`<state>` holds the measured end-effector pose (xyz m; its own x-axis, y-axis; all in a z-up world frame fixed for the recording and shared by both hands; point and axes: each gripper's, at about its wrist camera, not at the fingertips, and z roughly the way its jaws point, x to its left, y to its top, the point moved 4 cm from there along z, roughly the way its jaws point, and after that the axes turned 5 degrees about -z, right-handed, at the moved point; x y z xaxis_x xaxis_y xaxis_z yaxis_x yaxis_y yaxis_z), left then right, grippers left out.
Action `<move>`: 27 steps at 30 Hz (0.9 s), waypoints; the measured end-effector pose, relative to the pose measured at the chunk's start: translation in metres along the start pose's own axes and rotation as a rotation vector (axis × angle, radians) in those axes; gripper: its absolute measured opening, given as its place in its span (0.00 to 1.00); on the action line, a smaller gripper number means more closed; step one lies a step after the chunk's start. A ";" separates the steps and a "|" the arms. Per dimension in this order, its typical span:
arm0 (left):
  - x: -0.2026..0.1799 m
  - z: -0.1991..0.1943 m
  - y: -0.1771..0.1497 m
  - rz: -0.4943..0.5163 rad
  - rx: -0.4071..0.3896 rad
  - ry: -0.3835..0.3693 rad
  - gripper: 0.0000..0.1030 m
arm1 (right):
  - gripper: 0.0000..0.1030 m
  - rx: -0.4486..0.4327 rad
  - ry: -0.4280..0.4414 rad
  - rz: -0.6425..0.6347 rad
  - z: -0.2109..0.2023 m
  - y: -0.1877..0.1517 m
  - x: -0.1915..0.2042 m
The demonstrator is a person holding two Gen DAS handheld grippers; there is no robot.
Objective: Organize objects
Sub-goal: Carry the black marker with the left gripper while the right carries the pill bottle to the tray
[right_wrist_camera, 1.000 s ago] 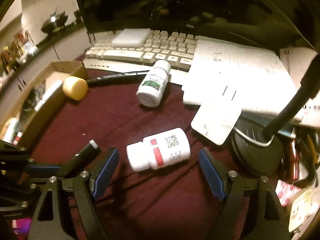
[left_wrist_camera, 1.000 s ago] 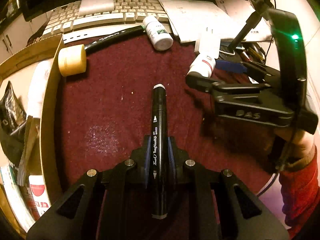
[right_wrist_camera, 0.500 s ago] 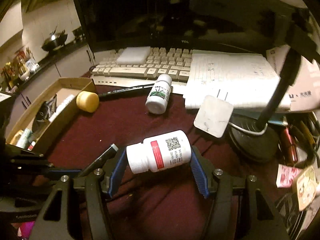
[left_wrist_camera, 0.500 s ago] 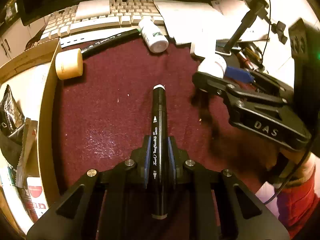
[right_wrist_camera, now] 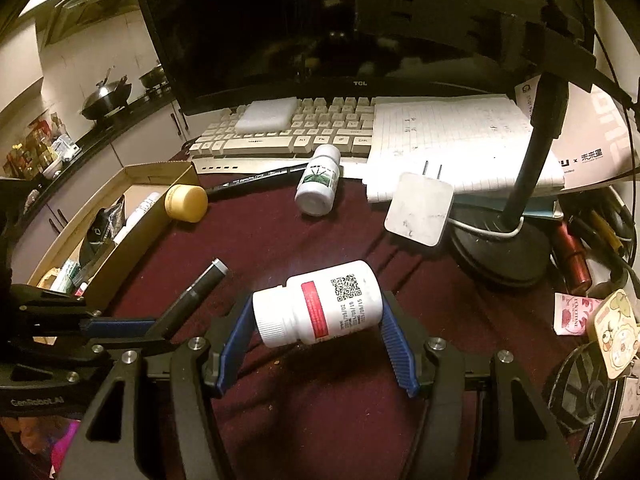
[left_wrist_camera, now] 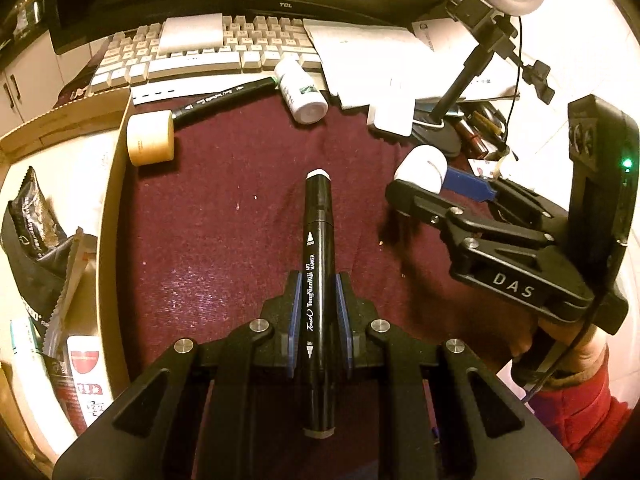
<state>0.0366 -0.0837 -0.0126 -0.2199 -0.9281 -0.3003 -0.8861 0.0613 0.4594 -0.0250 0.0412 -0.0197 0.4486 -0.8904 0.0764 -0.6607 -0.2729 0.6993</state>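
Observation:
My left gripper (left_wrist_camera: 318, 280) is shut on a black art marker (left_wrist_camera: 318, 240), which points forward above the maroon cloth (left_wrist_camera: 224, 232). In the right wrist view that marker (right_wrist_camera: 196, 292) juts out from the left gripper (right_wrist_camera: 156, 328) at lower left. My right gripper (right_wrist_camera: 319, 308) is shut on a white pill bottle with a red label (right_wrist_camera: 340, 300). The bottle lies sideways between the blue pads, raised off the cloth. From the left wrist view the same bottle (left_wrist_camera: 422, 166) shows in the right gripper (left_wrist_camera: 432, 186). A cardboard box (right_wrist_camera: 132, 240) of packets stands at the left.
On the cloth lie a green-label white bottle (right_wrist_camera: 318, 182), a second black marker (right_wrist_camera: 256, 180) and a yellow jar (right_wrist_camera: 186, 203). Behind are a keyboard (right_wrist_camera: 280, 136), a notebook (right_wrist_camera: 460, 140) and a monitor. A white charger (right_wrist_camera: 420, 214), a lamp base (right_wrist_camera: 496, 248) and clutter fill the right.
The right gripper's jaws closed from wide apart onto the red-label bottle and lifted it off the cloth. The left gripper kept its hold on the marker and drifted back slightly.

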 end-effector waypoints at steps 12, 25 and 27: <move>0.001 -0.009 0.001 -0.004 -0.026 -0.001 0.15 | 0.60 0.009 0.005 -0.003 0.001 -0.002 0.003; 0.003 -0.023 0.000 -0.006 -0.054 0.000 0.15 | 0.60 0.007 0.016 -0.010 -0.001 -0.001 0.013; 0.004 -0.025 0.001 -0.008 -0.058 0.000 0.15 | 0.60 0.004 0.019 -0.014 -0.003 0.000 0.015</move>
<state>0.0451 -0.0967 0.0071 -0.2128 -0.9286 -0.3040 -0.8629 0.0326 0.5044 -0.0169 0.0289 -0.0166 0.4688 -0.8797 0.0803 -0.6570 -0.2865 0.6973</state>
